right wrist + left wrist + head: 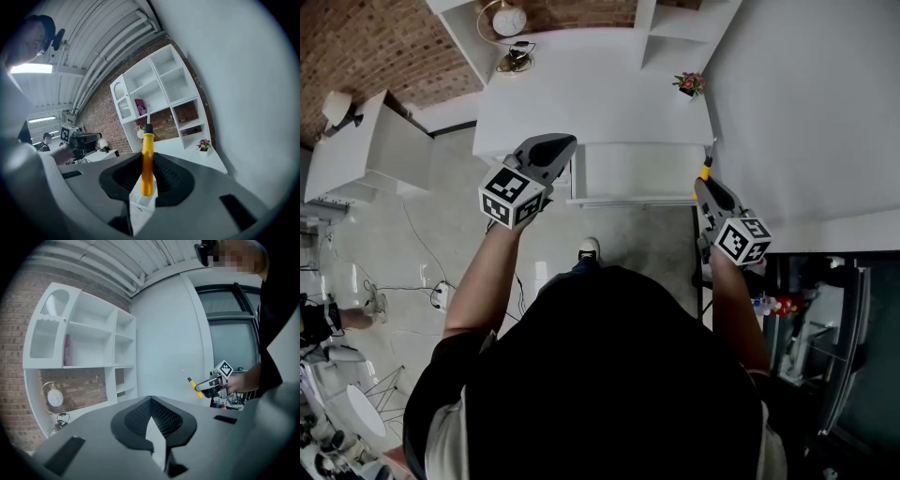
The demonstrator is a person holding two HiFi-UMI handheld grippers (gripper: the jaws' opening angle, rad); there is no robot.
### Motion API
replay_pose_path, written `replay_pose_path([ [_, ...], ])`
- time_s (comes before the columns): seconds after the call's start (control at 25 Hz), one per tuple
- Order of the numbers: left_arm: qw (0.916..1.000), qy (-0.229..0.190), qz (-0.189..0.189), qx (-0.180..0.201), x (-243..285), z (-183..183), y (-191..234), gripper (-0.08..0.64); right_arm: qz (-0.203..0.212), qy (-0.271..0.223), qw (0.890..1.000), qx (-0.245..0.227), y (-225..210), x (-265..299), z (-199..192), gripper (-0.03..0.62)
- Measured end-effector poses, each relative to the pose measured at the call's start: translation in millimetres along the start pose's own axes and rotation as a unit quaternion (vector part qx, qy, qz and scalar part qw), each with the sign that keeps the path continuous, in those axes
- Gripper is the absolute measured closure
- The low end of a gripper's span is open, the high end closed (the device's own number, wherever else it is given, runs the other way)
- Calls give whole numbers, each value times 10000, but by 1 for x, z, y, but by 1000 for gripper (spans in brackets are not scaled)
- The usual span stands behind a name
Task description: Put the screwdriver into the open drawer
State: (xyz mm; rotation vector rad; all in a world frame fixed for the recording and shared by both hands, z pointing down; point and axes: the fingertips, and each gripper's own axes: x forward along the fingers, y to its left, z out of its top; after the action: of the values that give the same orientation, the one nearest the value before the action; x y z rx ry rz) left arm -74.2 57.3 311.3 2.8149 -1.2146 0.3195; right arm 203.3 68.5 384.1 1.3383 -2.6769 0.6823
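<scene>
In the right gripper view the screwdriver (147, 159) has a yellow handle and a thin metal shaft that points up and away. My right gripper (146, 161) is shut on that handle. From the head view, this gripper (705, 182) holds the screwdriver (706, 169) at the right end of the open white drawer (628, 199), close to the wall. My left gripper (565, 142) hovers over the drawer's left end, its jaws closed to a point with nothing held. The left gripper view shows its own jaws (151, 401) together and the screwdriver (192, 383) off to the right.
The drawer belongs to a white desk (581, 84) that carries a clock (508, 21) and a small potted flower (689, 84). A white wall (806, 112) rises at the right. A white cabinet (366, 150) stands left, with cables (422, 281) on the floor.
</scene>
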Motion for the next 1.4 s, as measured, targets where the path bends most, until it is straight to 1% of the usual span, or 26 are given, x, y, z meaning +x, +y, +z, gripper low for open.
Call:
replay_pose_path([
  [0.36,9995,251,-215,-2,36,-18,30,545,-111,76,9999,100,-15,38,4,509],
  [0.72,9983,456,-348,49,63,-20,62,545,-276,57,9996,64,-25,73,18,509],
  [0.92,9984,333,-406,208,79,-16,78,545,-333,42,9994,69,-32,91,26,509],
  [1.24,9971,397,-577,304,96,-15,96,545,-360,1,9993,46,-31,116,38,509],
  [1.4,9970,315,-595,380,101,-6,106,545,-404,-3,9992,10,-29,126,43,509],
])
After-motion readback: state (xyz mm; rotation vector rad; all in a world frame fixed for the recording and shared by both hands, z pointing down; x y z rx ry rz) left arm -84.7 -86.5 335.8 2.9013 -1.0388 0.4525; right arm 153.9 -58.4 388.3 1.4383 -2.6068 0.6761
